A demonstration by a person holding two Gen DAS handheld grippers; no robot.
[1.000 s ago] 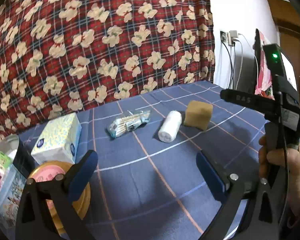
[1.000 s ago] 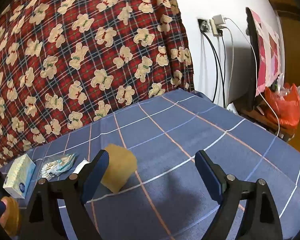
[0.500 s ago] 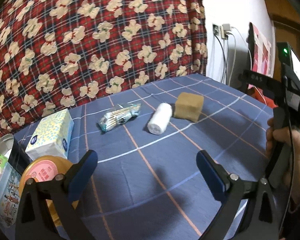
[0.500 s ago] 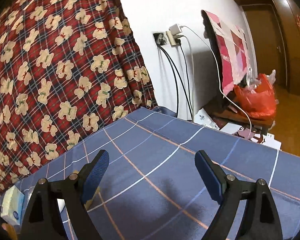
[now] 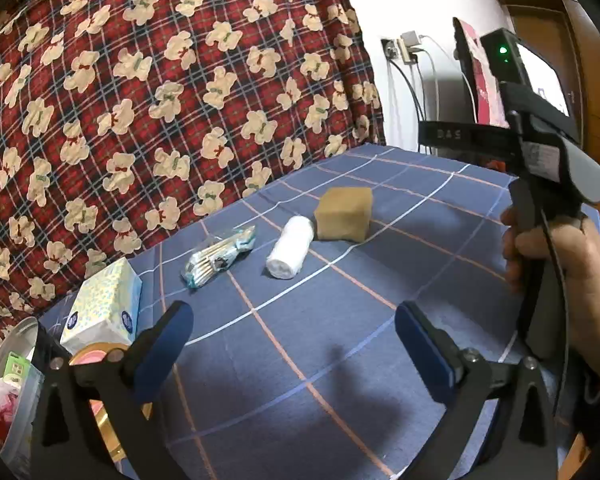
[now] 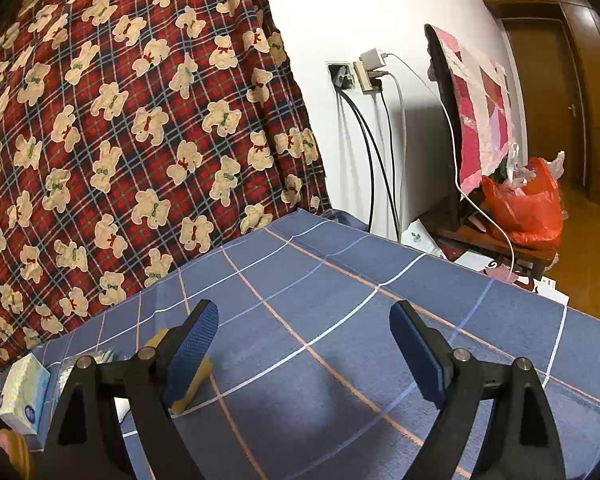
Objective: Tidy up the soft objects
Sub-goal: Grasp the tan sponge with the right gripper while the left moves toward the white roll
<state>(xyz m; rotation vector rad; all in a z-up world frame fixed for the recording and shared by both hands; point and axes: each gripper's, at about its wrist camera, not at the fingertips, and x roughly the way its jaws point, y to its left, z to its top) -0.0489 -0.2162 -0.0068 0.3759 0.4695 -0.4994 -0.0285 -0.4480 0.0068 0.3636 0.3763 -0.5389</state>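
Note:
On the blue checked cloth (image 5: 340, 320) lie a tan sponge block (image 5: 344, 214), a white roll (image 5: 291, 247) and a clear packet of cotton swabs (image 5: 220, 257), in a row ahead of my left gripper (image 5: 294, 344). That gripper is open and holds nothing. A tissue box (image 5: 104, 310) stands at its left. A hand holds the right gripper's handle (image 5: 540, 200) at the right edge. In the right wrist view my right gripper (image 6: 304, 354) is open and empty; the sponge (image 6: 198, 376) peeks out behind its left finger (image 6: 192, 344), and the tissue box (image 6: 22, 394) sits far left.
A round pink-lidded tin (image 5: 96, 360) and a metal container (image 5: 12, 364) with small packets sit at the near left. A bear-print plaid blanket (image 5: 160, 100) hangs behind. Cables (image 6: 374, 160), a draped screen (image 6: 472, 120) and a red bag (image 6: 528, 208) lie past the cloth's right edge.
Both views have swung to the right. In the right wrist view the sponge slid from between the fingers to behind the left finger. Both grippers stay open.

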